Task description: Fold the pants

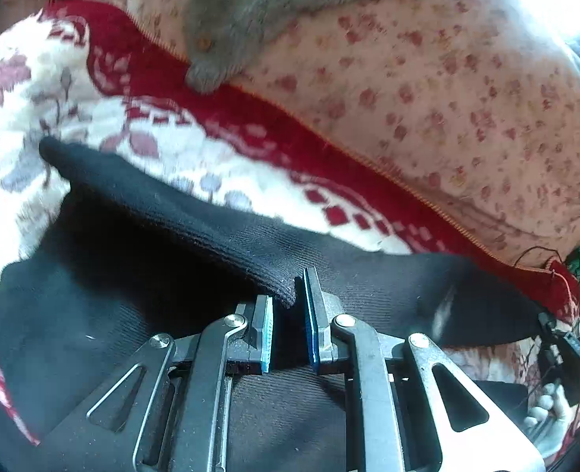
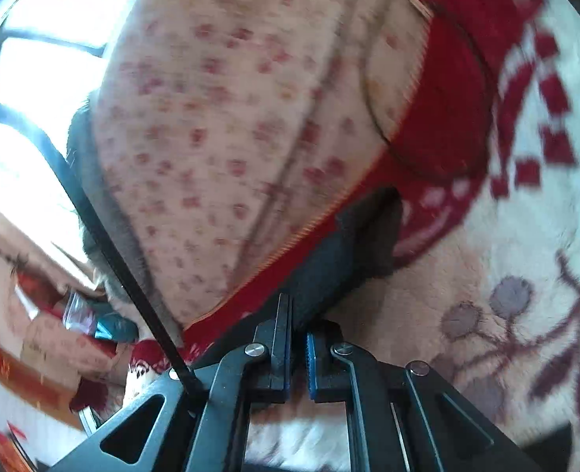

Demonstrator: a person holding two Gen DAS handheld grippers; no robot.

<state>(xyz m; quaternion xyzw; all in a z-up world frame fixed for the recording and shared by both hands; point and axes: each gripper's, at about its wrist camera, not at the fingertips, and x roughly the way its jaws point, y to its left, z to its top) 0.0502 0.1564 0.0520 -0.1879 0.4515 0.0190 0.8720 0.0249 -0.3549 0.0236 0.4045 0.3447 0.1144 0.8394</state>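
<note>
Both fisheye views look forward and downward along their own fingers, very close to the bed. The left wrist view faces black pants low in frame; the right wrist view tilts sideways. Both share the red-and-white blanket and the floral quilt.

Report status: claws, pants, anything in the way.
Left claw shut on black pants. Right claw shut on pants edge. Grey garment lies apart, nothing in the way.
</note>
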